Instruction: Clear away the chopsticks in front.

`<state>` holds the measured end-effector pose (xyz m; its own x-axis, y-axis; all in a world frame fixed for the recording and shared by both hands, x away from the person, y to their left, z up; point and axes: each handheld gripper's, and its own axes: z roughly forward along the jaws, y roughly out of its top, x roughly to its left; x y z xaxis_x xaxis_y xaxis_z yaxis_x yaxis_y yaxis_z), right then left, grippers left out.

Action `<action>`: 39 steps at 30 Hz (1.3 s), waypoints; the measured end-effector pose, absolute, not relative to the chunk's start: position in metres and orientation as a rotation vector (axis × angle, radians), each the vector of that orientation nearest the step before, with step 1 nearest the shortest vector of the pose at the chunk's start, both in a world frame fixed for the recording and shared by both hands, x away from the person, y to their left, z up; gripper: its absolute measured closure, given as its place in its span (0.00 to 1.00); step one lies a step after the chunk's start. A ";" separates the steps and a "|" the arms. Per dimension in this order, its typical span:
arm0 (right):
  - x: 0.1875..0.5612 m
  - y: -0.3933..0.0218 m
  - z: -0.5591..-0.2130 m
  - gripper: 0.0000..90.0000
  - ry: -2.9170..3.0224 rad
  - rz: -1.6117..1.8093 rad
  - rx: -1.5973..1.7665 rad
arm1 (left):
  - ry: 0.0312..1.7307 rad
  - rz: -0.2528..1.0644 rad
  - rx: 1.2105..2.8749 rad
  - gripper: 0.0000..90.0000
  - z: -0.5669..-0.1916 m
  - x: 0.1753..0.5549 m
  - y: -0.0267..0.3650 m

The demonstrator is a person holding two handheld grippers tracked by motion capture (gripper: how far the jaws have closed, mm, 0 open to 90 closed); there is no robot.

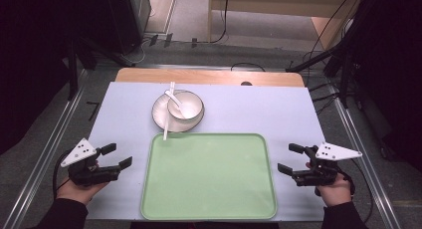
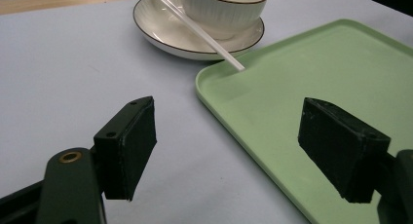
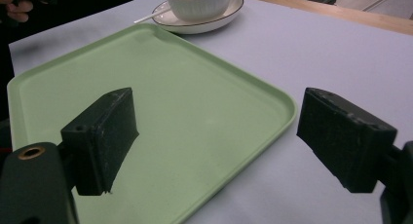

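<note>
Green tray (image 1: 209, 176) is my ref landmark; it lies bare at the table's near edge. Left gripper (image 1: 118, 156) sits just off the tray's left rim, jaws apart, nothing between them. Right gripper (image 1: 290, 158) sits just off the tray's right rim, jaws likewise spread and empty. Task items sit just beyond the tray's far-left corner: bowl (image 1: 185, 105) standing on saucer (image 1: 160, 112), spoon (image 1: 176, 102) resting in the bowl, chopsticks (image 1: 167, 114) laid across the saucer with the near tip overhanging the tray rim.

Risks, as I judge them:
1. Chopsticks lie loose. If I lift the saucer w/o levelling it, they'll likely slide off or roll onto the table (image 1: 119, 114).
2. Bowl isn't fixed to the saucer. A one-sided pinch on the saucer rim could tilt the stack and tip the bowl, spoon incl.
3. Chopstick tip overlaps the tray rim. Dragging the saucer toward the tray may snag it and flick the sticks away.
4. Glazed rims look slick; a shallow grip may slip.

View diffs:
- High view: gives both grippers rel. to the tray, plus the spoon in the bowl.
- Left gripper view: shows the chopstick tip (image 2: 237, 64) ending right at the tray rim (image 2: 214, 90); bowl top is cut off.
- Right gripper view: shows the tray's near-right corner (image 3: 287, 107) close up; stack sits far off beyond the tray, chopstick end barely legible.
</note>
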<state>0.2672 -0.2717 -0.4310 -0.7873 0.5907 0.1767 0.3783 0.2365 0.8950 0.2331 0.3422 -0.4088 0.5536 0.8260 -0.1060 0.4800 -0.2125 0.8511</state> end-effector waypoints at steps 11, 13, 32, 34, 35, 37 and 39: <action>0.267 -0.271 -0.431 0.17 2.316 1.576 0.907 | 1.062 0.452 1.887 0.25 -0.410 0.234 0.340; 0.267 -0.270 -0.431 0.17 2.318 1.574 0.908 | 1.063 0.446 1.894 0.26 -0.410 0.233 0.339; 0.264 -0.272 -0.431 0.17 2.318 1.571 0.912 | 1.060 0.424 1.931 0.28 -0.413 0.237 0.337; 0.264 -0.271 -0.431 0.17 2.320 1.571 0.912 | 1.061 0.415 1.930 0.29 -0.413 0.237 0.338; 0.264 -0.271 -0.431 0.17 2.322 1.570 0.908 | 1.064 0.411 1.926 0.30 -0.414 0.237 0.338; 0.265 -0.271 -0.431 0.17 2.325 1.569 0.905 | 1.070 0.406 1.922 0.30 -0.414 0.238 0.338; 0.265 -0.270 -0.431 0.17 2.326 1.568 0.907 | 1.066 0.387 1.921 0.31 -0.414 0.239 0.339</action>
